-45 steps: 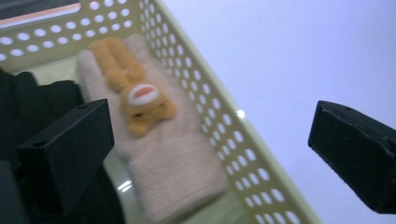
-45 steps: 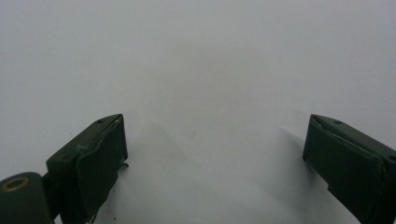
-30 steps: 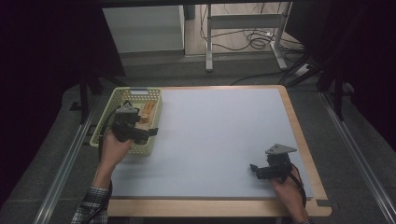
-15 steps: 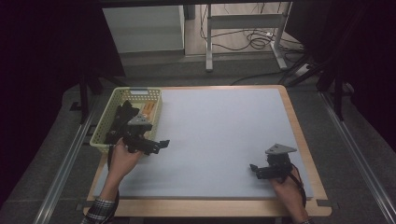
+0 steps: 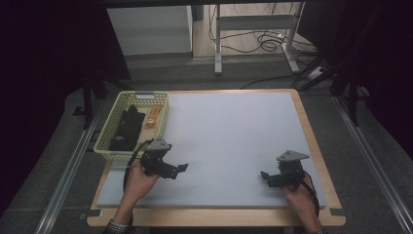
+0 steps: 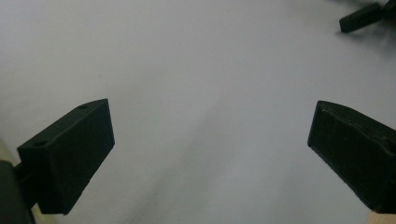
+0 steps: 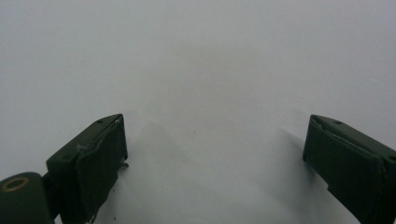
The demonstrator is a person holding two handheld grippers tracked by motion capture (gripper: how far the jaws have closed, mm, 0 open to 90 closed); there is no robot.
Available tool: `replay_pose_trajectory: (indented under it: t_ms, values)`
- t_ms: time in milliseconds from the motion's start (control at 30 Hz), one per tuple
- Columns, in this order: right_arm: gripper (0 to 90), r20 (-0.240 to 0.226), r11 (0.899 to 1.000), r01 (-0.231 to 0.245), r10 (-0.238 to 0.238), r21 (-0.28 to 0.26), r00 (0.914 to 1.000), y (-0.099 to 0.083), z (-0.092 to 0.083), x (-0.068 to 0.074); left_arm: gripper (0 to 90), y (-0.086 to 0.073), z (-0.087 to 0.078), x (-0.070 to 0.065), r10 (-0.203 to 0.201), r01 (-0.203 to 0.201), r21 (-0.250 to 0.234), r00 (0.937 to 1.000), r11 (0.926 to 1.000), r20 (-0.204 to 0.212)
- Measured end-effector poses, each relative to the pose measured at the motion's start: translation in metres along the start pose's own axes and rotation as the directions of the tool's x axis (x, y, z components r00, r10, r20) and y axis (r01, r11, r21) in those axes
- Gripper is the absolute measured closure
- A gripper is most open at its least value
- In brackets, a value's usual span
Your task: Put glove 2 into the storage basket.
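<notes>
Grey mat (image 5: 234, 141) under both tools: left gripper (image 5: 181, 168) just beside green basket (image 5: 112, 146), jaws wide, empty; right gripper (image 5: 265, 176) near front edge, likewise wide, empty.

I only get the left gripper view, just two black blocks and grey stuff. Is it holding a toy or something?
Observer: No. The left gripper is open and holds nothing; it sits over the grey mat, beside a green basket.
Operator: Ooh, what's in the basket?
Observer: Something black and an orange-and-tan thing lie in it; I cannot tell what they are.
Operator: What's that black bit in my top corner?
Observer: That looks like the right gripper, near the mat's right side. It is open too, with nothing between its jaws.
</notes>
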State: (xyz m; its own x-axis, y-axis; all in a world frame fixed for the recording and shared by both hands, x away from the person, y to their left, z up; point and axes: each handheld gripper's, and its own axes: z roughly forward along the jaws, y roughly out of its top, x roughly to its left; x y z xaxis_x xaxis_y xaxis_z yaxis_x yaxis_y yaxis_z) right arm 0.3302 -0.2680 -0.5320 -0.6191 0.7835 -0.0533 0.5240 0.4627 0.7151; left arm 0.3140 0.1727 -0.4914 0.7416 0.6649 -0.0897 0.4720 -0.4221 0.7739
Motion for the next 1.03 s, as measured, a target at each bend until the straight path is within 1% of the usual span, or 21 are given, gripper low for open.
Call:
replay_pose_trajectory:
  t_ms: [167,300,400,433,533,567,600,633,667,800,833,1033]
  values:
    - [6.0,0.0,1.0,-0.001,0.001,0.0,1.0,0.0,0.0,0.0,0.8,-0.013,0.01,-0.006,0.016,-0.016,0.021,0.9999,0.9997,-0.003]
    - [6.0,0.0,1.0,-0.001,0.001,0.001,1.0,0.0,0.0,0.0,0.8,-0.023,0.017,-0.009,0.018,-0.018,0.036,0.9998,0.9992,-0.002]
    - [6.0,0.0,1.0,-0.001,0.001,0.0,1.0,0.0,0.0,0.0,0.8,-0.031,0.022,-0.01,0.013,-0.013,0.052,0.9999,0.9986,0.001]
    - [6.0,0.0,1.0,-0.001,0.001,0.0,1.0,0.0,0.0,0.0,0.8,-0.031,0.022,-0.01,0.013,-0.013,0.052,0.9999,0.9986,0.001]
    - [6.0,0.0,1.0,-0.001,0.001,0.0,1.0,0.0,0.0,0.0,0.8,-0.038,0.027,-0.01,0.009,-0.009,0.061,1.0,0.9981,0.003]
    - [6.0,0.0,1.0,-0.001,0.001,0.0,1.0,0.0,0.0,0.0,0.9,-0.042,0.03,-0.01,0.002,-0.002,0.063,1.0,0.998,0.001]
    - [6.0,0.0,1.0,0.0,0.0,0.0,1.0,0.0,0.0,0.0,0.9,-0.044,0.032,-0.01,-0.001,0.0,0.069,1.0,0.9976,0.002]
    - [6.0,0.0,1.0,0.0,0.0,0.0,1.0,0.0,0.0,0.0,0.9,-0.046,0.034,-0.011,0.002,-0.002,0.084,1.0,0.9964,0.002]
    - [6.0,0.0,1.0,0.0,0.0,0.0,1.0,0.0,0.0,0.0,0.9,-0.047,0.036,-0.011,0.008,-0.007,0.104,0.9999,0.9946,-0.009]
    - [6.0,0.001,1.0,0.001,-0.001,0.0,1.0,0.0,0.0,0.0,1.1,-0.047,0.038,-0.015,0.037,-0.033,0.119,0.9986,0.9924,-0.037]
    - [6.0,0.001,1.0,0.001,-0.001,0.0,1.0,0.0,0.0,0.0,0.7,-0.047,0.039,-0.016,0.043,-0.037,0.122,0.9983,0.9918,-0.04]
    - [6.0,0.001,1.0,-0.002,0.002,0.0,1.0,0.0,0.0,0.0,0.6,-0.047,0.039,-0.016,0.041,-0.036,0.123,0.9984,0.9918,-0.038]
